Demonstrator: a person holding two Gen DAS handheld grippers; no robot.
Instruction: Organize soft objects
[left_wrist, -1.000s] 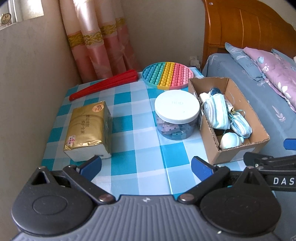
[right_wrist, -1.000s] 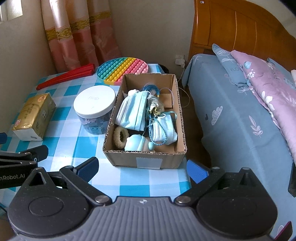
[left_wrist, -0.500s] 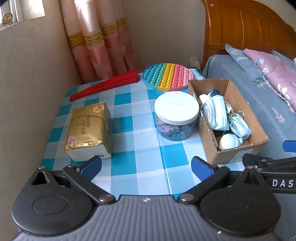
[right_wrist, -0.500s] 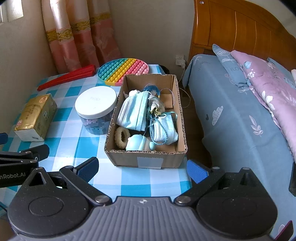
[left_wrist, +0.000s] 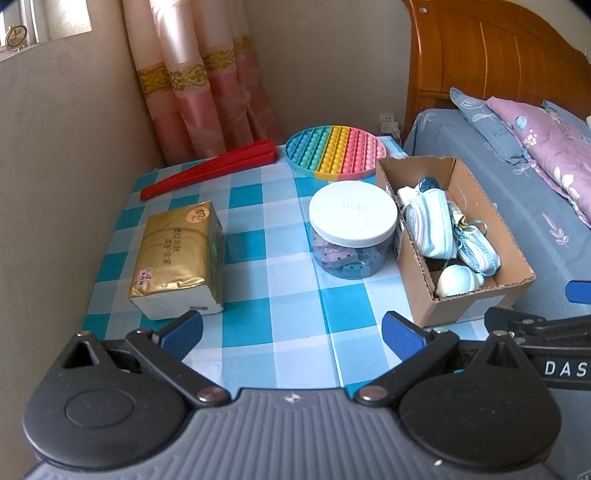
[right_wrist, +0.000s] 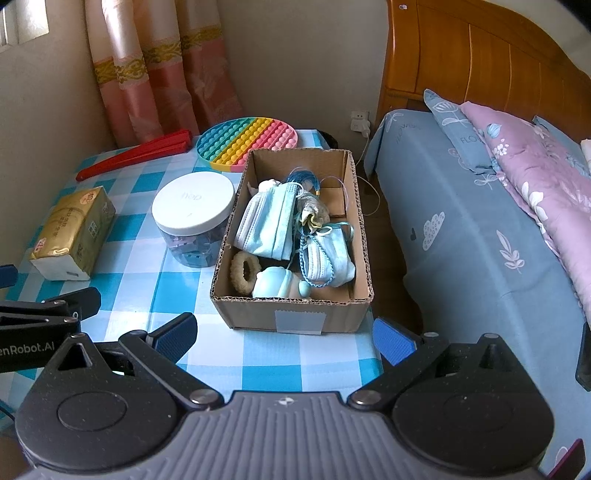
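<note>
A cardboard box (right_wrist: 295, 317) (left_wrist: 476, 306) stands at the right edge of the checked table. Inside lie light blue face masks (right_wrist: 269, 221) (left_wrist: 432, 225), a beige fuzzy hair tie (right_wrist: 244, 271), a pale blue rounded soft item (right_wrist: 275, 283) (left_wrist: 456, 280) and blue cord (right_wrist: 308, 181). My right gripper (right_wrist: 284, 338) hangs open just in front of the box, nothing between its fingers. My left gripper (left_wrist: 293, 332) is open over the table's near edge, with a gold tissue pack (left_wrist: 177, 258) beyond its left finger.
A white-lidded clear jar (left_wrist: 352, 230) (right_wrist: 194, 218) of small blocks stands left of the box. A rainbow pop-it disc (left_wrist: 334, 152) and a red folded fan (left_wrist: 210, 171) lie at the back. A bed (right_wrist: 480, 236) is at right, wall and curtain behind.
Both grippers have drawn back slightly from the table, so the box and jar look a little farther away. Nothing on the table has moved.
</note>
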